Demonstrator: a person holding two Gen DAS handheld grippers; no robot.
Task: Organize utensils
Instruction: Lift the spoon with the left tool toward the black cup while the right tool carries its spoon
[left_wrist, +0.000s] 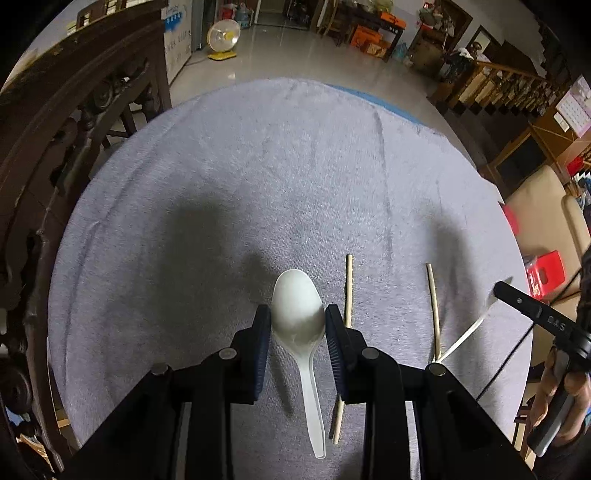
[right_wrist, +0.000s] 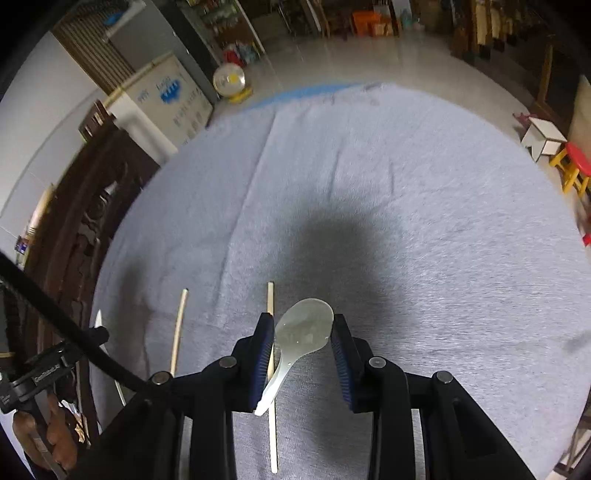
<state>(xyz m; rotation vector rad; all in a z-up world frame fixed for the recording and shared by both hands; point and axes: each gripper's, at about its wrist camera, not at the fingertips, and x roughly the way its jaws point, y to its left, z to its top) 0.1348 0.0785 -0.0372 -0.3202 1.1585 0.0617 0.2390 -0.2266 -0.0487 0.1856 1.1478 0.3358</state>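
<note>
My left gripper (left_wrist: 298, 314) is shut on the bowl of a white plastic spoon (left_wrist: 295, 295), whose handle hangs back toward the camera above the grey cloth (left_wrist: 258, 166). Two wooden chopsticks (left_wrist: 348, 288) (left_wrist: 433, 306) lie apart on the cloth just to the right. In the right wrist view my right gripper (right_wrist: 303, 321) is shut on the bowl of a second, translucent white spoon (right_wrist: 303, 328), tilted with its handle crossing one chopstick (right_wrist: 270, 299). The other chopstick (right_wrist: 178, 332) lies further left. In the left wrist view the right gripper (left_wrist: 502, 288) shows at the right edge.
The cloth covers a round table. A dark carved wooden chair (left_wrist: 55, 166) stands against its left side. A red stool (left_wrist: 546, 273) and a person's hand (left_wrist: 561, 387) are at the right. A black cable (right_wrist: 92, 354) crosses the lower left of the right wrist view.
</note>
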